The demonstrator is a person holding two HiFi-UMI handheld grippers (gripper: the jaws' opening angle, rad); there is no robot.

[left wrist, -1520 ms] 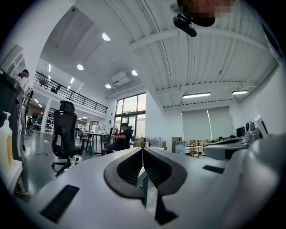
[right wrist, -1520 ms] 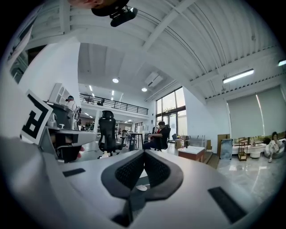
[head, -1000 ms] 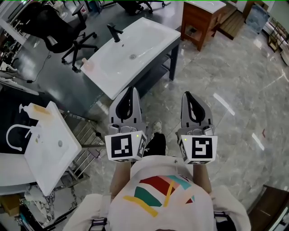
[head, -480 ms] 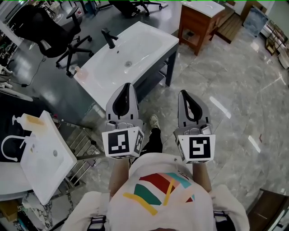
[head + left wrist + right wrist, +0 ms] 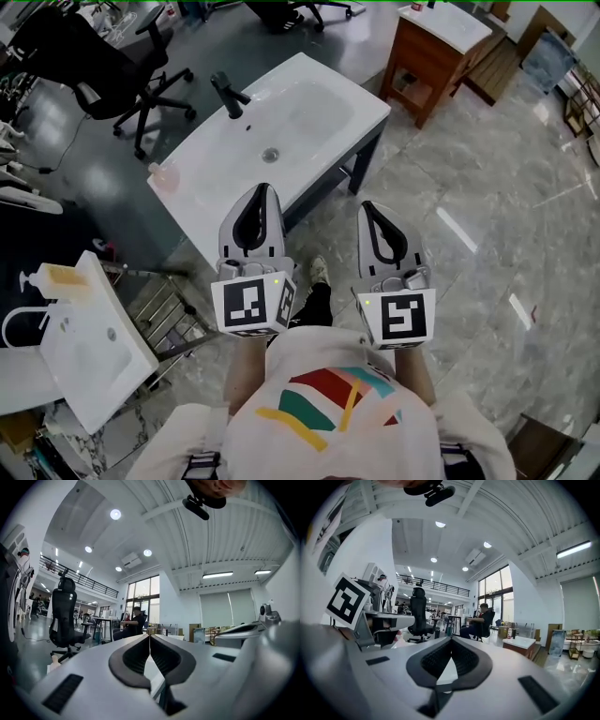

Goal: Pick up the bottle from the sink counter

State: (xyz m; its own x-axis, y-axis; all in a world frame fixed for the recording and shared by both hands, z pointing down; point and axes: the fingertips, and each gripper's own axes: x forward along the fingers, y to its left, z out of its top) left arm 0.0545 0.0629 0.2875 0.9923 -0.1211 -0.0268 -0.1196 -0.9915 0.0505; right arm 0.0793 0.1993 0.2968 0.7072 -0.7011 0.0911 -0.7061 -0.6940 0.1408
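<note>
A small pale pink bottle [image 5: 162,176] stands upright at the left end of the white sink counter [image 5: 319,103], which has a black faucet [image 5: 230,94] and a drain [image 5: 270,155]. My left gripper [image 5: 261,187] is shut and empty, its tip over the counter's near edge, to the right of the bottle and apart from it. My right gripper [image 5: 366,206] is shut and empty too, beside it over the marble floor. In the left gripper view the shut left gripper [image 5: 149,636] points level, with the bottle [image 5: 54,661] low at the left. The right gripper [image 5: 451,638] shows tips touching.
A black office chair [image 5: 103,56] stands behind the counter's left end. A wooden cabinet [image 5: 431,56] with a white top is at the back right. At lower left, a second white basin [image 5: 94,328] carries a pump bottle [image 5: 56,278] beside a metal rack [image 5: 173,309].
Both grippers have moved forward side by side toward the sink counter, which now lies closer, with the left tip at its near edge. Both stay shut.
</note>
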